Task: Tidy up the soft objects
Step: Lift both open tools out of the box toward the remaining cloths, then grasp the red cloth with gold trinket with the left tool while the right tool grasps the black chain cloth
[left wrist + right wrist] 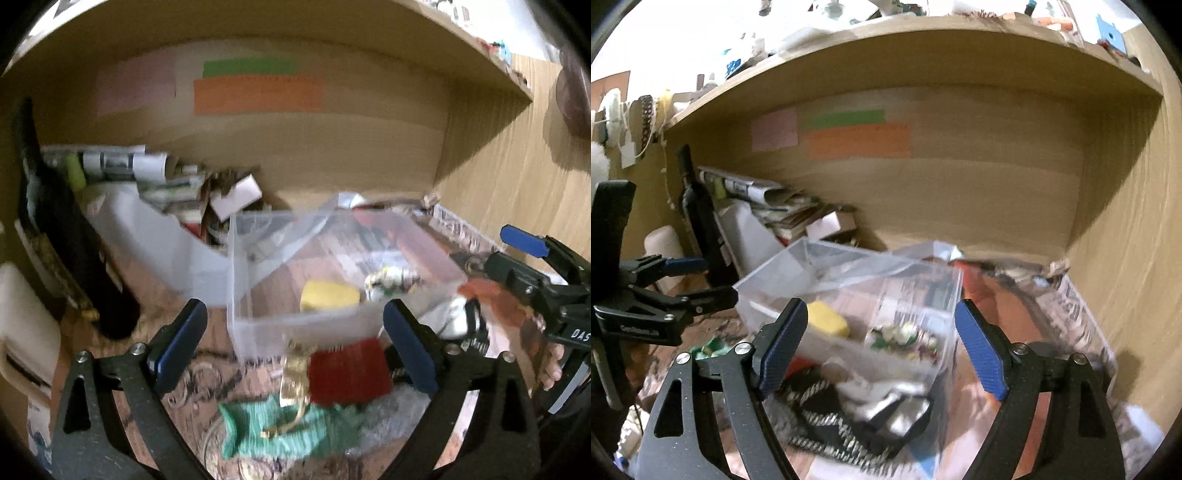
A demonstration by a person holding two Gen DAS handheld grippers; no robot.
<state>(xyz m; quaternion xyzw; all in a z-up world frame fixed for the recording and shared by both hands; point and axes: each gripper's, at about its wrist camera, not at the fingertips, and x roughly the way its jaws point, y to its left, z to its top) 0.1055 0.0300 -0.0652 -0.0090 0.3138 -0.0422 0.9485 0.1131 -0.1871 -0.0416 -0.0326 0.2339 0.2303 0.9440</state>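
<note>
Letters "DAS" on right gripper [517, 254], newspaper [1071, 306] print unreadable

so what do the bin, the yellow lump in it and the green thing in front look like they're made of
Bin: clear, smooth, rigid-looking plastic; the contents show through its walls. Yellow lump: matte with rounded edges, probably foam or sponge. Green thing: ribbed, rumpled knit fabric, perhaps a sock; blur leaves it uncertain.

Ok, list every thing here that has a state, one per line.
left gripper: open, empty
right gripper: open, empty
clear plastic bin: upright, no lid, holding two items
yellow sponge: inside the bin
green cloth: crumpled, outside the bin
red cloth: outside the bin
</note>
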